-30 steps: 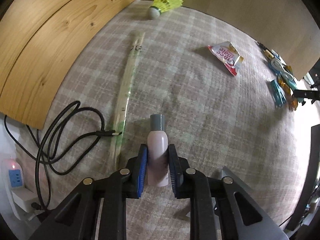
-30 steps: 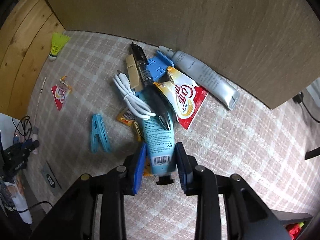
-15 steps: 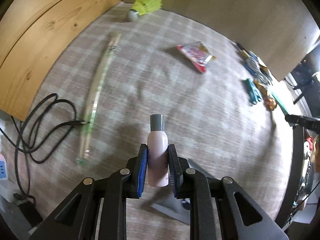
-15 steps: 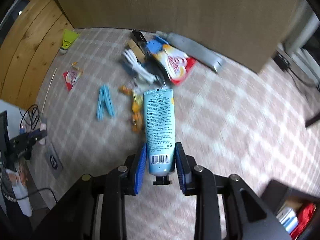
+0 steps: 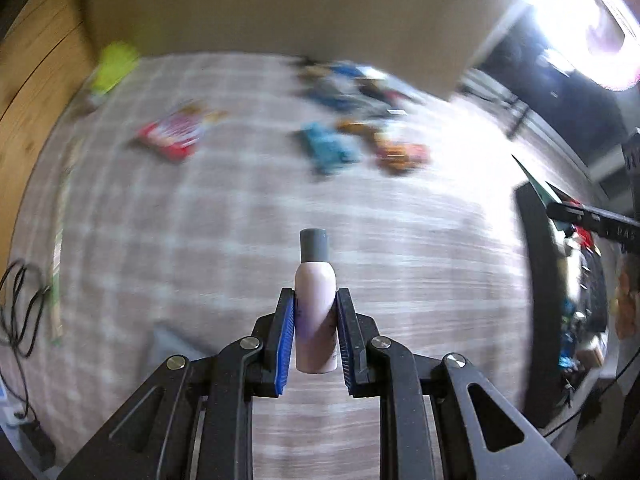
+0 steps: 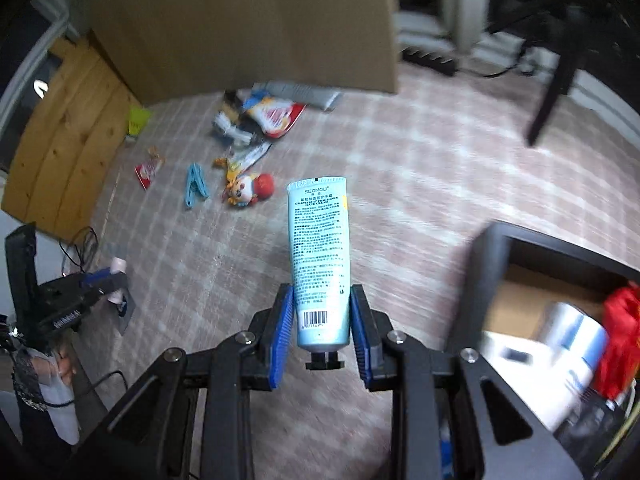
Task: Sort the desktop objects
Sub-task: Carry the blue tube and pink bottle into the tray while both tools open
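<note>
My left gripper (image 5: pixel 315 322) is pinching a small pink bottle (image 5: pixel 315 312) with a grey cap; the blue fingers (image 5: pixel 285 340) are pressing on its two sides, and the cap is pointing away from me, above the checked cloth (image 5: pixel 240 240) of the desk. My right gripper (image 6: pixel 320 322) is pinching a light blue tube of hand cream (image 6: pixel 320 264) near its cap end, and the flat end is standing out forward. Both things are hanging in the air, not touching the cloth.

On the cloth, far from my fingers, a blue clothes peg (image 6: pixel 195 188) is lying beside a small cartoon figure (image 6: pixel 248 190). A red and white sachet (image 6: pixel 149 166) is lying further to the left, and a yellow shuttlecock (image 6: pixel 138 120) is resting near the wooden boards (image 6: pixel 60 152). A heap of small things (image 6: pixel 260 114) is lying against the brown cardboard wall (image 6: pixel 240 20). At the right, a black box (image 6: pixel 492 248) with things inside is standing open. The left view is blurred.
</note>
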{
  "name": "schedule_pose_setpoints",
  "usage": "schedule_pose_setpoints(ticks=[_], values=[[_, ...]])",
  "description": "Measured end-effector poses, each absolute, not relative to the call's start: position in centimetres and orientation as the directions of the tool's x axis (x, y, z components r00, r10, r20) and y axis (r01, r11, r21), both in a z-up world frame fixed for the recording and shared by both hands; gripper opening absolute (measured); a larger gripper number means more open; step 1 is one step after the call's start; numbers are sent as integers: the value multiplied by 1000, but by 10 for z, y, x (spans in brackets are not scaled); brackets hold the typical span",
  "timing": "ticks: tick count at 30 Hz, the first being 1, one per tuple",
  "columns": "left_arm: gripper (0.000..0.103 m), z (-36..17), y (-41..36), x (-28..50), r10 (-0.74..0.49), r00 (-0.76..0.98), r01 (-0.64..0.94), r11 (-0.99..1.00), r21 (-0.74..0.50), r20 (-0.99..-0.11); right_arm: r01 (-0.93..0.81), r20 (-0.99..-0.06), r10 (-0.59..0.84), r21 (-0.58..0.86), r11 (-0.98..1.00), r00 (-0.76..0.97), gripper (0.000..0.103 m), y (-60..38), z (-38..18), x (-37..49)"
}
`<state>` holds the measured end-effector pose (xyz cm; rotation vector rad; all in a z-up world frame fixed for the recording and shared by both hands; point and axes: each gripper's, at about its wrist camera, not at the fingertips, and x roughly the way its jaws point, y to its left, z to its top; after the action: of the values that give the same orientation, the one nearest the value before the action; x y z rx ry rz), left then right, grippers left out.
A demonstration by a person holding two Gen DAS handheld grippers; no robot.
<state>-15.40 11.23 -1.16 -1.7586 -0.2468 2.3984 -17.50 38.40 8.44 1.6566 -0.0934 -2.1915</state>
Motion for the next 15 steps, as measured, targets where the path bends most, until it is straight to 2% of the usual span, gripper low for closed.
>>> schedule_pose_setpoints(ticks=[8, 15], values=[[19, 10, 245, -152, 334, -238, -309, -916, -255, -912, 126, -908, -264, 235, -964, -326, 27, 468, 112, -140], [19, 32, 347, -106, 422, -127, -526, -796, -299, -898, -32, -896, -222, 254, -967, -384, 27, 557, 123, -93]])
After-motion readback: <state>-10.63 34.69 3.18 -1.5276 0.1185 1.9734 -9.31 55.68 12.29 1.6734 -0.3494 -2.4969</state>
